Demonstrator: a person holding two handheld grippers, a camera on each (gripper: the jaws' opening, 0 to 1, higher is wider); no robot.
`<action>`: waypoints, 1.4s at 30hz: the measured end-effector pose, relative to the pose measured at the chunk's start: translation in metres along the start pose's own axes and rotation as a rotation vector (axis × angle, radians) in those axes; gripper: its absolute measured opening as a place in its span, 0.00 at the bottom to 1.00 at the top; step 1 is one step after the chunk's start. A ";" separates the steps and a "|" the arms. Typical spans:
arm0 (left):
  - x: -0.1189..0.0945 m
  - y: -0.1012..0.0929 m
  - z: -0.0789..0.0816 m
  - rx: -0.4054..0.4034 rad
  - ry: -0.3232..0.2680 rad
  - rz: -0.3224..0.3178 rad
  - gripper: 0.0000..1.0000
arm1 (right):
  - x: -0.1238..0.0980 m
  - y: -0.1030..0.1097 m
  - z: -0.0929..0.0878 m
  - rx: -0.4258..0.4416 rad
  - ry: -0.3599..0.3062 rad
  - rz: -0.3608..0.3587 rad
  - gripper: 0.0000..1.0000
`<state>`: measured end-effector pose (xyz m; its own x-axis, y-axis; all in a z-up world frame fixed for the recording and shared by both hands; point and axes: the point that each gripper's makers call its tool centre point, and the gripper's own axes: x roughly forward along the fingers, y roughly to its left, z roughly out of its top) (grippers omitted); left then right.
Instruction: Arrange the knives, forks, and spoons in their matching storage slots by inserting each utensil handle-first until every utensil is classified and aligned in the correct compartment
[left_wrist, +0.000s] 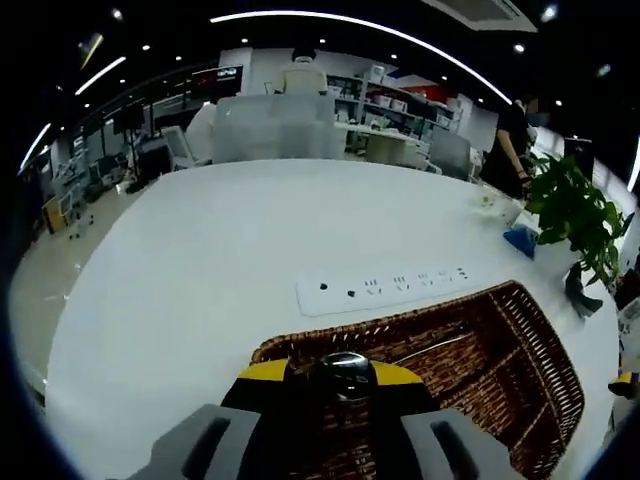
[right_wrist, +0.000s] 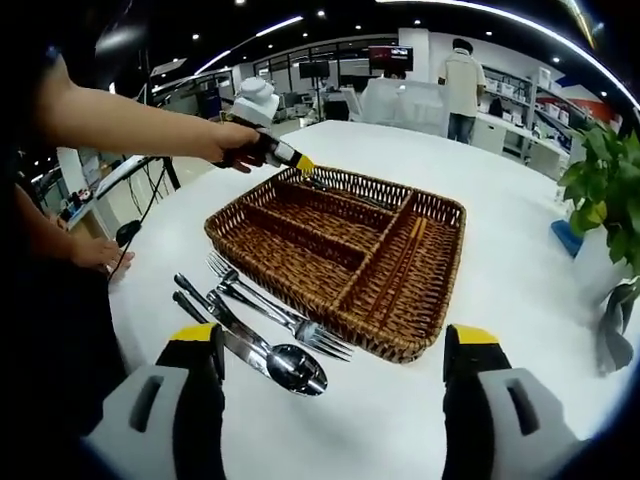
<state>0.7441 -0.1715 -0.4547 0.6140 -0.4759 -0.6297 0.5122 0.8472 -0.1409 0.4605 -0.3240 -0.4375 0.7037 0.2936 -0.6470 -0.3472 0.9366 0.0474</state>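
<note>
Resting on the white table (right_wrist: 500, 180), a wicker tray (right_wrist: 345, 255) is seen; its near part is cut off in the left gripper view. Beside it lie forks (right_wrist: 270, 305), a knife (right_wrist: 215, 318) and a spoon (right_wrist: 290, 368). The left gripper (right_wrist: 300, 165) is clenched on a utensil (left_wrist: 346, 368) at the tray's far edge, type unclear. The right gripper (right_wrist: 335, 360) is spread, holding nothing.

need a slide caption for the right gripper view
Open right gripper faces a wicker tray, with forks and a spoon lying beside it on the table.

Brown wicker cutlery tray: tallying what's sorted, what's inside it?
The brown wicker cutlery tray holds one metal utensil at its far edge, under the left gripper. Its type is unclear.
</note>
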 end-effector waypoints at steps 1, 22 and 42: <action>-0.005 0.000 0.001 0.013 -0.005 0.006 0.32 | 0.000 0.000 0.002 0.004 -0.007 0.003 0.94; -0.124 -0.073 0.001 0.050 -0.221 -0.201 0.73 | -0.008 -0.001 0.006 0.005 -0.051 0.010 0.99; -0.198 -0.088 -0.057 0.120 -0.238 -0.274 0.99 | -0.026 0.005 -0.008 -0.010 -0.036 0.035 0.92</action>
<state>0.5429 -0.1381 -0.3613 0.5594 -0.7346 -0.3841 0.7348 0.6539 -0.1804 0.4355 -0.3284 -0.4268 0.7130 0.3335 -0.6168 -0.3784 0.9236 0.0619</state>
